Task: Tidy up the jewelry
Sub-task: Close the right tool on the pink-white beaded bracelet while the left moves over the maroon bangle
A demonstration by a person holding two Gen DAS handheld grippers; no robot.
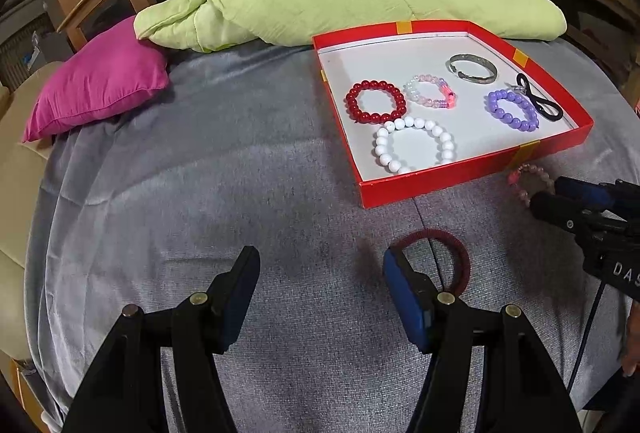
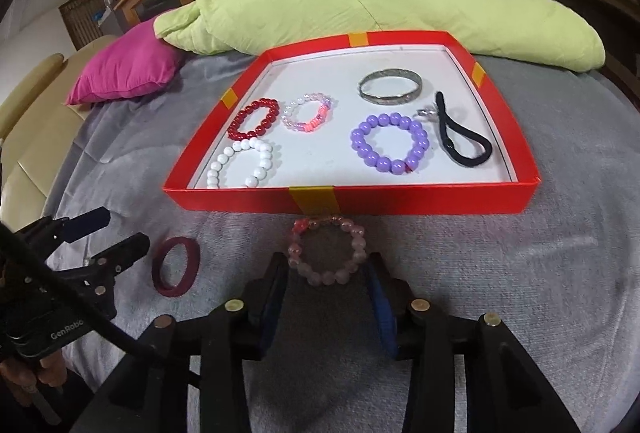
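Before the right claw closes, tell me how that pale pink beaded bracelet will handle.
The pale pink beaded bracelet is probably floppy: separate round beads strung in a loop. Glossy beads may slip between the pads. It likely won't roll, lying flat on the grey cloth.

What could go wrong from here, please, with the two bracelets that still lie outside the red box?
1. The pale pink bead bracelet lies close against the red box wall; the right gripper, open around its near edge, might nudge the box.
2. The maroon bangle sits beside the open left gripper, not between its fingers; closing now would probably miss it.
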